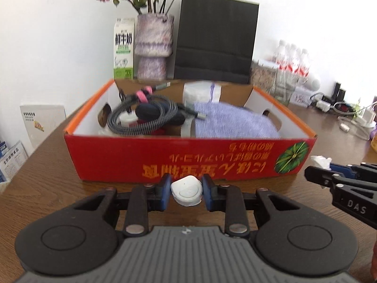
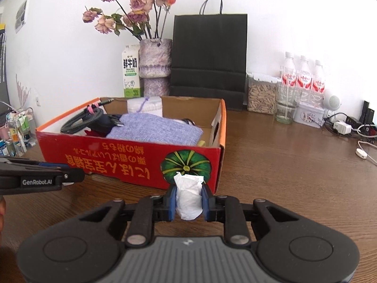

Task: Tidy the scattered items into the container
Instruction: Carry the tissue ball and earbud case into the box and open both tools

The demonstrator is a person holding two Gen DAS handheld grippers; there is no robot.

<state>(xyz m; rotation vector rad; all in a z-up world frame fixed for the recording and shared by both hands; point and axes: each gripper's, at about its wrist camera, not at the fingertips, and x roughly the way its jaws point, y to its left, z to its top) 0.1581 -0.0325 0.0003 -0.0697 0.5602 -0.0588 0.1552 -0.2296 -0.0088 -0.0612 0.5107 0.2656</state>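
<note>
A red cardboard box (image 1: 188, 158) with orange rims stands on the wooden table, also in the right wrist view (image 2: 132, 160). It holds a coiled cable (image 1: 143, 115), a purple cloth (image 1: 233, 122) and a white packet (image 1: 202, 92). My left gripper (image 1: 186, 192) is shut on a small white rounded case (image 1: 186, 191) just in front of the box's near wall. My right gripper (image 2: 189, 199) is shut on a crumpled white tissue (image 2: 189, 195) near the box's front right corner; the tissue also shows in the left wrist view (image 1: 320, 161).
Behind the box stand a milk carton (image 2: 130, 73), a vase of dried flowers (image 2: 155, 66) and a black paper bag (image 2: 208, 59). To the right are a jar (image 2: 261, 94), water bottles (image 2: 302, 80), a tin and chargers with cables (image 2: 341, 127).
</note>
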